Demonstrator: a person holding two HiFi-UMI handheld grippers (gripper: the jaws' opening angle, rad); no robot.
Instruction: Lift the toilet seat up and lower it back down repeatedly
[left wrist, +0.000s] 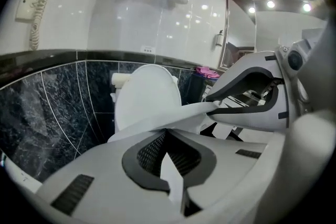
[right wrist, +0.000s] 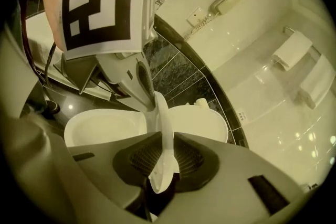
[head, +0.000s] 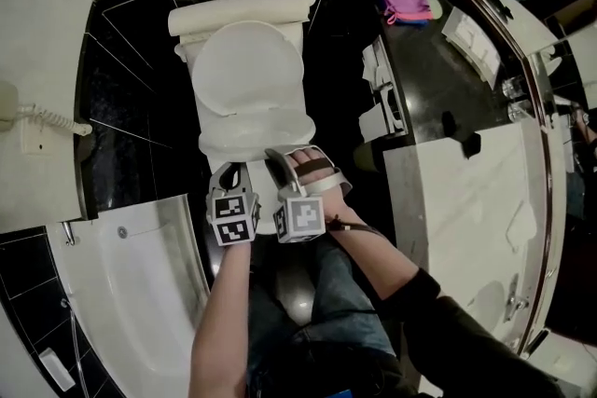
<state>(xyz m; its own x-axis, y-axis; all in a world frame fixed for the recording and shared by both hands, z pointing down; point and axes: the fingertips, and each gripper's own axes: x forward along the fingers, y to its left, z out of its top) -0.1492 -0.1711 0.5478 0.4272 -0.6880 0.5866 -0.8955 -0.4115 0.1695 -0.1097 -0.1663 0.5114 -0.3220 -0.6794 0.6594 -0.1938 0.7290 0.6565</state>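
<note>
okay, starting at the pads (right wrist: 191, 159): on my right gripper (head: 284, 165) they're closed on the thin white front edge of the toilet seat (right wrist: 164, 128), which runs up between them like a blade. on the left gripper (head: 229, 172) the ribbed pads are pinched on that same edge just beside it, so both are grasping the seat and neither is slack. the two grippers sit close together at the front of the toilet bowl (right wrist: 100, 126), with their marker cubes turned toward me. in the right gripper view the seat stands between the open bowl on one side and the lid (left wrist: 147, 97) on the other. so i read the seat as partway through its arc, off the rim but not yet against the lid, which stands upright at the back. whether this is the lifting or the lowering half of a cycle i can't tell from here. either way, the next move calls for both hands to follow the hinge's curve together, with an even pinch so the seat doesn't twist, slip out or slam onto the porcelain.
</note>
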